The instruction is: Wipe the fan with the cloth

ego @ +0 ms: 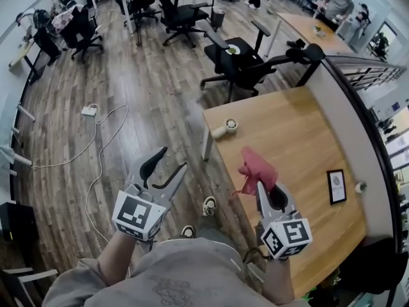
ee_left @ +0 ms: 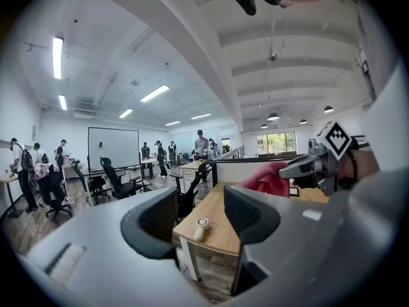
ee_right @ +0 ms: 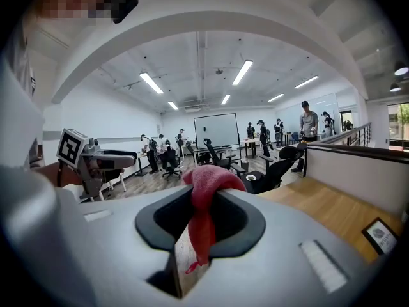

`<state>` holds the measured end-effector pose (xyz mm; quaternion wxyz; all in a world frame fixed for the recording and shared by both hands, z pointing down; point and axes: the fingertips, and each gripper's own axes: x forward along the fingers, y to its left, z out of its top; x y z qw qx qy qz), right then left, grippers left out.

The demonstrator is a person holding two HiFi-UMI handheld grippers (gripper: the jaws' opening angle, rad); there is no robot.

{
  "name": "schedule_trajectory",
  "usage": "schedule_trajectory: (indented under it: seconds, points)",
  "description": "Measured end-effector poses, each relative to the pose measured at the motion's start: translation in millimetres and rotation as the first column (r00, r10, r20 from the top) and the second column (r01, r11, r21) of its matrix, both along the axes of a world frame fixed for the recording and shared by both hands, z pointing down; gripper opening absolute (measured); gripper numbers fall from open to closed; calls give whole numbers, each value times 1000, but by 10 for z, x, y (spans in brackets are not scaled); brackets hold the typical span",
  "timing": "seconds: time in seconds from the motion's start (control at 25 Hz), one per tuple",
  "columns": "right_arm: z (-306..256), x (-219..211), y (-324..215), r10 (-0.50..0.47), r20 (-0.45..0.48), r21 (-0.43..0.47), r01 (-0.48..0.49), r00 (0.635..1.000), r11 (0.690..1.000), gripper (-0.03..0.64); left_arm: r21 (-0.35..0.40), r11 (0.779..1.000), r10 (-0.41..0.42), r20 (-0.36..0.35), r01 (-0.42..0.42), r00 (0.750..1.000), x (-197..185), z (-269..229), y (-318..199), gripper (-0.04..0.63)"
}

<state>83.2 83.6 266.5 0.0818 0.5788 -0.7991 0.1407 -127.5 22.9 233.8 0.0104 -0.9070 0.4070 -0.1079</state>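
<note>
**A:** Where's the cloth (ego: 257, 166)?

**B:** It's clenched in the right tool (ego: 261, 187), soft and red, bunched above the 2 jaws over the tabletop (ego: 300, 139). The left tool (ego: 172, 160) is spread wide with nothing in it.

**A:** And the fan (ego: 225, 128)?

**B:** Probably that small white thing near the tabletop's corner, but it's too small to be sure. It looks light and likely to skid. I'd steady its handle with 1 tool and wipe gently.

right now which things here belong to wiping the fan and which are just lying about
Job: red cloth, clamped in right gripper; small white fan on table corner.
Lying about: picture frame, office chair, floor power strip.
</note>
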Motion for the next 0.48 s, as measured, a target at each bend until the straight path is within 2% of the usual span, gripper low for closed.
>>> schedule_trajectory:
  seconds: [0.24,0.48]
  points:
    - [300,199,-606,-26,32,-70,28,999,997,77,-37,999,2,42,0,999,342,199,-615,227]
    - [466,411,-1202,-72,45,-86,76,996,993,77,-65,998,3,113,4,994,699,483,-1143,227]
